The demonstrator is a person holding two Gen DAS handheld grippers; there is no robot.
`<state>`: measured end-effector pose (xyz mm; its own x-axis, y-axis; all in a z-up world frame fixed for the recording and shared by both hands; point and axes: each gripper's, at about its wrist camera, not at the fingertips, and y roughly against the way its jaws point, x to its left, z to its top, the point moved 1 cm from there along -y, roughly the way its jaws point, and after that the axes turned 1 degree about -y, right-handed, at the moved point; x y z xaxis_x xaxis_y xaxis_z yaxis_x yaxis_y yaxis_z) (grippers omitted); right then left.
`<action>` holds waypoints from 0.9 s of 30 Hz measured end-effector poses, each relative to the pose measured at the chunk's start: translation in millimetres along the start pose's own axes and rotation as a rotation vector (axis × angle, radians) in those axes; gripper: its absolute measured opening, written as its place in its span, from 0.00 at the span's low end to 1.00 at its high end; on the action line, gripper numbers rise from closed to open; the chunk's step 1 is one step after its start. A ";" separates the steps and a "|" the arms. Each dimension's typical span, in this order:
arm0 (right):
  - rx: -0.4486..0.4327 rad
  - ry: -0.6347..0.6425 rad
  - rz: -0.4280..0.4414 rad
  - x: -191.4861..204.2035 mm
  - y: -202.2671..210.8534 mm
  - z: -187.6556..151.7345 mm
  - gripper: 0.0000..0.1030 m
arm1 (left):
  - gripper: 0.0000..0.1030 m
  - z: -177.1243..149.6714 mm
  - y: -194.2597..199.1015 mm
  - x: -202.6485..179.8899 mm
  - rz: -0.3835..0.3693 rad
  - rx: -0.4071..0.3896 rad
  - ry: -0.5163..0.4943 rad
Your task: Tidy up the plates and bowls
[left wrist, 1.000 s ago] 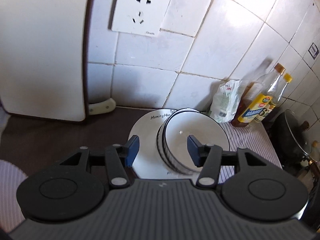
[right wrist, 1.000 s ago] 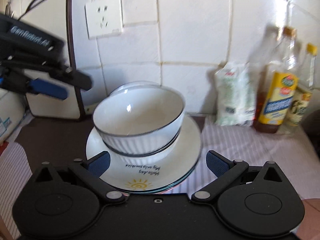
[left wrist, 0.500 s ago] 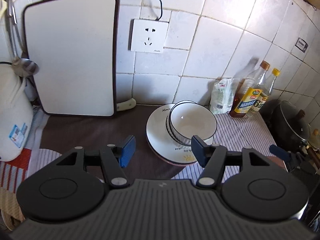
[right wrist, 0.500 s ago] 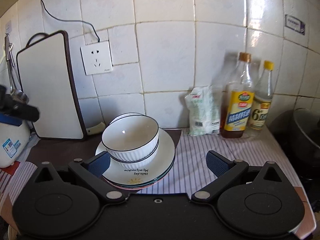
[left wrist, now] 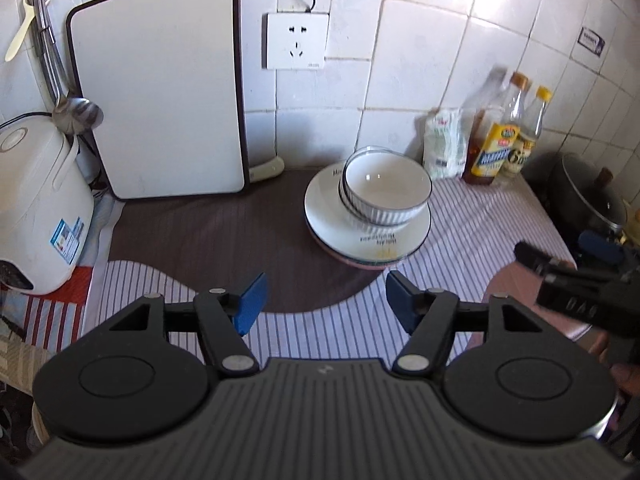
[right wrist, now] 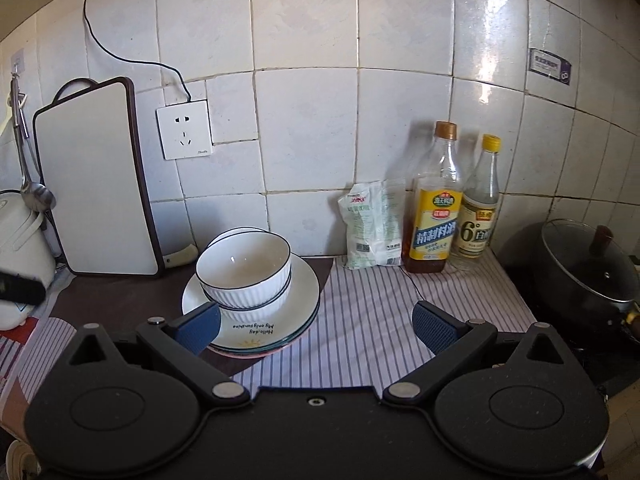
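Observation:
Two white ribbed bowls (left wrist: 386, 190) (right wrist: 244, 270) with dark rims sit nested on a stack of plates (left wrist: 332, 216) (right wrist: 306, 292); the top plate is white with printed words and a sun. The stack rests on the counter where a brown mat meets a striped cloth. My left gripper (left wrist: 325, 294) hangs back from the stack, its jaws opening with nothing between them. My right gripper (right wrist: 316, 326) stands open and empty in front of the stack, and it shows at the right edge of the left wrist view (left wrist: 580, 276).
A white cutting board (left wrist: 160, 88) leans on the tiled wall by a rice cooker (left wrist: 36, 208) and a hanging ladle (left wrist: 76, 116). Right of the stack stand a white bag (right wrist: 372, 224) and two bottles (right wrist: 434, 208). A lidded pot (right wrist: 588, 272) sits at the far right.
Both grippers have drawn back and up from the stack, so it looks smaller and farther off. The left jaws stand wider than before. The bowls and plates have not moved.

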<state>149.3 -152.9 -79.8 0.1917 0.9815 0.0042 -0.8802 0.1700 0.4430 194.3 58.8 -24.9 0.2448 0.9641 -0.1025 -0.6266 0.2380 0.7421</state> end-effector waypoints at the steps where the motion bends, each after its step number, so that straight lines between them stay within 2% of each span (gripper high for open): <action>1: 0.001 -0.004 -0.004 -0.4 2.3 -0.8 1.00 | 0.64 -3.6 0.2 -0.1 0.004 0.004 0.000; 2: 0.003 -0.006 -0.010 -0.6 4.9 -1.2 1.00 | 0.64 -6.6 0.5 -0.3 0.008 0.009 0.001; 4: 0.001 0.002 -0.019 0.3 11.5 -3.2 1.00 | 0.73 -13.4 1.8 -0.5 0.014 0.010 -0.005; 7: 0.007 0.018 -0.030 0.1 19.3 -6.2 1.00 | 0.78 -20.8 2.4 1.5 0.028 0.009 0.001; 10: 0.042 -0.011 -0.043 -1.6 24.2 -8.9 1.00 | 0.87 -28.5 -0.6 2.9 0.054 0.006 0.007; 13: 0.061 -0.037 -0.034 -4.8 29.3 -13.1 1.00 | 0.90 -36.4 -3.3 3.1 0.084 -0.001 0.002; 21: 0.030 0.009 -0.143 4.3 42.0 -25.1 1.00 | 0.90 -57.3 -2.1 0.5 0.118 -0.024 -0.016; 23: 0.017 0.018 -0.142 6.7 45.4 -28.5 1.00 | 0.90 -59.8 -0.8 -0.6 0.110 -0.030 -0.009; 27: 0.047 0.040 -0.106 11.8 46.5 -33.2 1.00 | 0.90 -65.4 4.4 -5.4 0.072 -0.024 -0.008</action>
<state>96.2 -130.5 -89.0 0.2647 0.9610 -0.0799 -0.8346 0.2698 0.4802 141.8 62.3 -64.4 0.2043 0.9779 -0.0438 -0.6605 0.1708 0.7312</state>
